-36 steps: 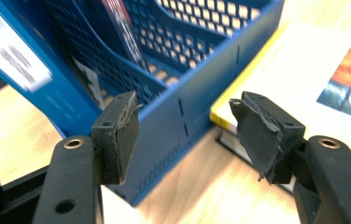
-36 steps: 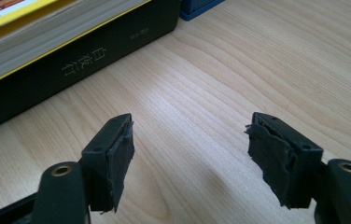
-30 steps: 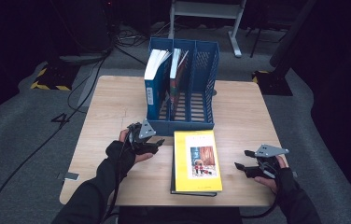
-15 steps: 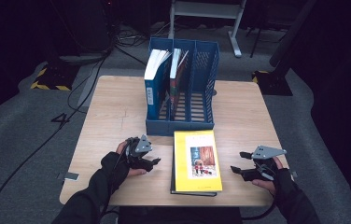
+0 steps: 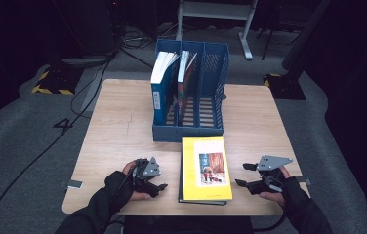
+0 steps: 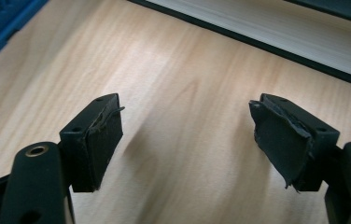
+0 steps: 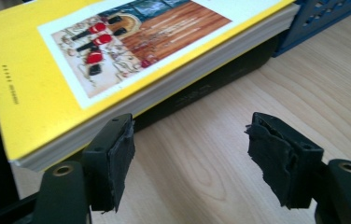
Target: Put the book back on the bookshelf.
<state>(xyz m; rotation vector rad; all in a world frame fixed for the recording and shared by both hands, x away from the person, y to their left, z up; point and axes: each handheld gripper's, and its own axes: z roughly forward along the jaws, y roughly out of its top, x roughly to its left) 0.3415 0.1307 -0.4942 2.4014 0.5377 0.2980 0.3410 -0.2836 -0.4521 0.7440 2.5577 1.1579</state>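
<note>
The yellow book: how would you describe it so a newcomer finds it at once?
Start at the blue file rack standing on the wooden table. Directly in front of it lies the yellow book, flat atop a dark book, unlike the upright books in the rack.

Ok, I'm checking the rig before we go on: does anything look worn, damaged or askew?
Yes: the black rubber pads on both grippers' jaws are torn and peeling at the edges, as both gripper views show. The yellow book lies slightly askew on a dark book beneath it.
</note>
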